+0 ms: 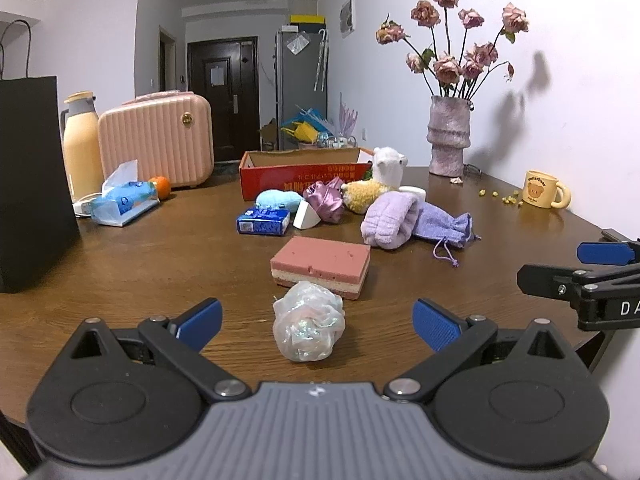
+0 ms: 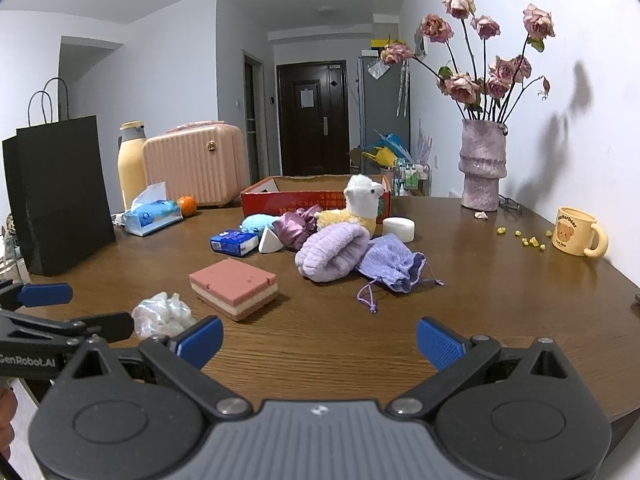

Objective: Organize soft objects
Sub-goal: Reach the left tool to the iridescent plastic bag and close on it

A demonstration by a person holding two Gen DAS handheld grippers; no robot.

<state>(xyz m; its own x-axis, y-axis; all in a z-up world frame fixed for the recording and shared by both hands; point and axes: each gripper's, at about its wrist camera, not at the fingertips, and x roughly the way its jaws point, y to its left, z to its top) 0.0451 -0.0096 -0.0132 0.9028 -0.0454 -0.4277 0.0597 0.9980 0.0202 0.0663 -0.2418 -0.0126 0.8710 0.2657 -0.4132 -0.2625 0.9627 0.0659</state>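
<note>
Between the spread blue pads of the left gripper, an iridescent, crinkly white scrunchie is lying on the brown wooden table, untouched. Closing off-centre risks squirting it aside; the right gripper is hovering spread and empty.

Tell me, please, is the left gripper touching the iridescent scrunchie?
Apart: in the left wrist view the scrunchie lies between the left gripper's open fingers, bare table beside each.

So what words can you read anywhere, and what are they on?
"GenRobot.AI": on the left tongs.
"DA", cut off by the picture edge: on the right tongs.
"Butterbear": on the yellow mug; smaller line below too small.
Red box: yellow print, unreadable.
Blue packet: too blurred.
</note>
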